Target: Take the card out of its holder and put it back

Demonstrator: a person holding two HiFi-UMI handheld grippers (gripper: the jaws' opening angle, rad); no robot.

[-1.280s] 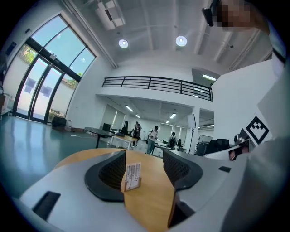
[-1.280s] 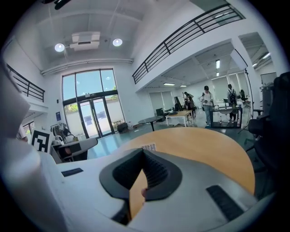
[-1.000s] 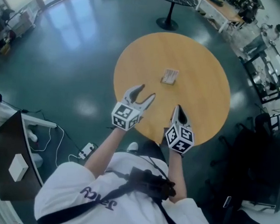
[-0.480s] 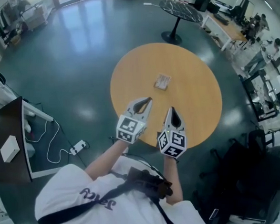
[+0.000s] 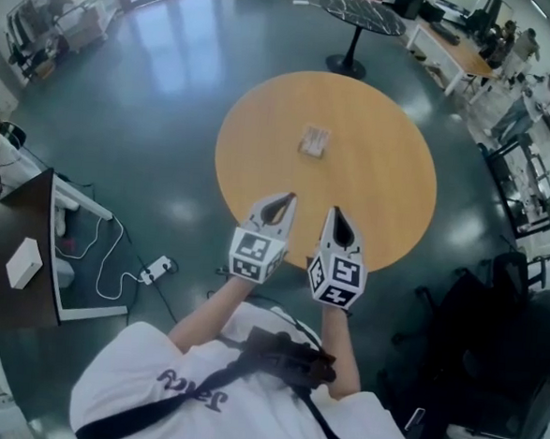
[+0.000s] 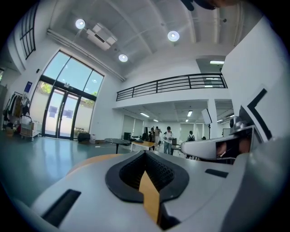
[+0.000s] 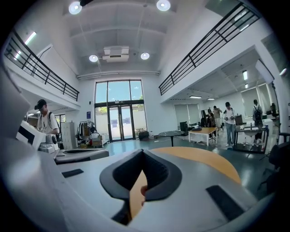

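Left gripper [image 5: 289, 200] and right gripper [image 5: 336, 212] side by side, pointing forward; left jaws just closed, empty; right jaws together, empty.

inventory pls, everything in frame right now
table: one, light wood, round, centre
card holder: one, pale, on the table, beyond both tools
small table: one, black, round, past the wood one
power strip: one, white, on the floor at left
box: one, white, on a dark desk, far left
left tool: grey, jaws just closed, nothing between, over the table's near edge
right tool: grey, jaws together, empty, beside the left tool
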